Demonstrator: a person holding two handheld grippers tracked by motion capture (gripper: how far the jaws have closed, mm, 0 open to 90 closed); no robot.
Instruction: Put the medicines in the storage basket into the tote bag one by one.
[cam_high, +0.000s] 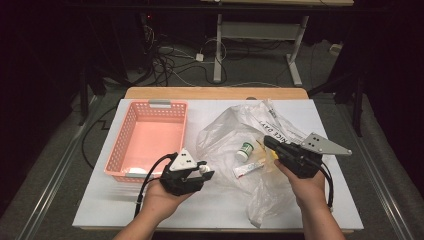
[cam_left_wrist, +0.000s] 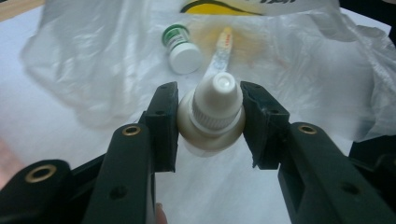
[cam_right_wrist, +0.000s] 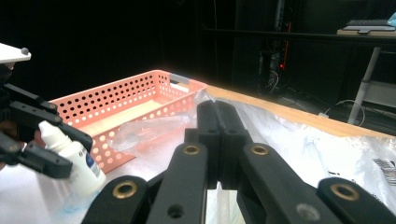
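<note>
White table (cam_high: 100, 210): one basket (cam_high: 148, 137), two bottles (cam_high: 204, 169) (cam_high: 244, 150).

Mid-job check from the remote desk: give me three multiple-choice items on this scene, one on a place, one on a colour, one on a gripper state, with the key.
1. Where does the small green-labelled jar lie?
A. in the basket
B. on the clear plastic bag
C. on the floor

2. What colour is the perforated basket?
A. blue
B. black
C. pink

3. How does the left gripper stand?
A. shut on the white dropper bottle
B. open, nothing between its jaws
C. shut on the basket rim

Key:
1 B, the high view shows the jar resting on the bag beside a small tube.
2 C, its walls show pink in the high view and the right gripper view.
3 A, the left gripper view shows both pads pressed against the bottle's sides.
</note>
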